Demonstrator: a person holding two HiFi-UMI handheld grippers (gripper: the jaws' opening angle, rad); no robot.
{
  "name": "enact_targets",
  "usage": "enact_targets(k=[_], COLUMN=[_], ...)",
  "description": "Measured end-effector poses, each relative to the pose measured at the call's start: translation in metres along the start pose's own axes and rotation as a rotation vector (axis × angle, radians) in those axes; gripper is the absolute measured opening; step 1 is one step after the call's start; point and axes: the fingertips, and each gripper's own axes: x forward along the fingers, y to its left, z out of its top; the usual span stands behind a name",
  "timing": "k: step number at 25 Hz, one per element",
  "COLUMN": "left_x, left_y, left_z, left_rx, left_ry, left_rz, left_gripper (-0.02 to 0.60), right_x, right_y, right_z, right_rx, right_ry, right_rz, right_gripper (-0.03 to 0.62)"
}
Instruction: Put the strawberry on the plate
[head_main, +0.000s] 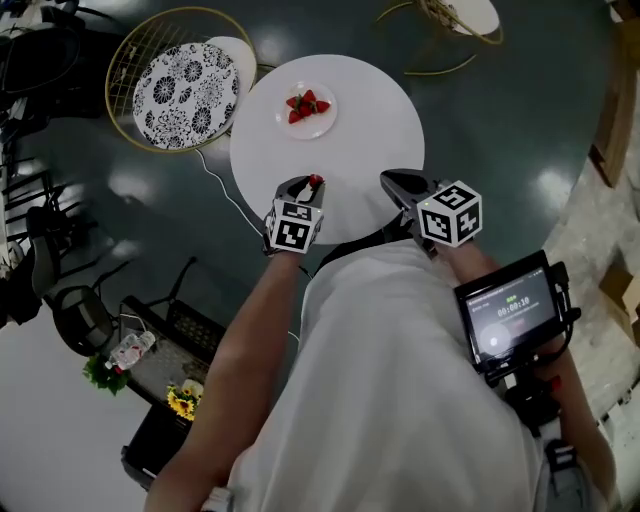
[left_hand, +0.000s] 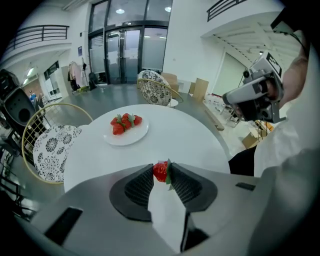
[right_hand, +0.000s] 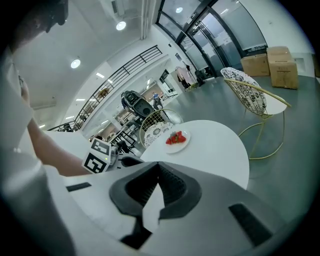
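A red strawberry (left_hand: 160, 170) with a green leaf is pinched between the tips of my left gripper (left_hand: 163, 171), above the near edge of the round white table (head_main: 370, 130). In the head view the same strawberry (head_main: 315, 181) shows at the tip of the left gripper (head_main: 308, 187). A white plate (head_main: 306, 111) with several strawberries (head_main: 305, 106) lies on the far part of the table; the plate (left_hand: 126, 131) is ahead of the left jaws. My right gripper (head_main: 392, 184) hovers at the table's near right edge, jaws shut with nothing between them (right_hand: 156, 165).
A wire chair with a patterned cushion (head_main: 185, 88) stands left of the table, and another wire chair (head_main: 450, 25) stands beyond it. A thin cable (head_main: 225, 190) runs across the dark floor. A black crate and flowers (head_main: 165, 375) sit at lower left.
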Motion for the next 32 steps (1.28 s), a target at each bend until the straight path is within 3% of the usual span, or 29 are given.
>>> enact_targets(k=[12,19,32], left_x=[-0.023,-0.025,-0.012], left_y=[-0.011,0.006,0.036], left_z=[0.007,0.018,0.027], left_rx=[-0.17,-0.248,-0.286], left_ry=[-0.088,-0.148,-0.168], left_rz=[0.04,0.068,0.066], left_gripper=[0.118,0.118,0.118], right_x=[0.0,0.014,0.049], right_y=[0.006,0.006,0.001], right_z=[0.012,0.011,0.024], right_rx=[-0.041,-0.046,-0.049], right_ry=[0.054,0.094,0.125], right_rz=[0.047,0.052,0.058], right_gripper=[0.008,0.008,0.008])
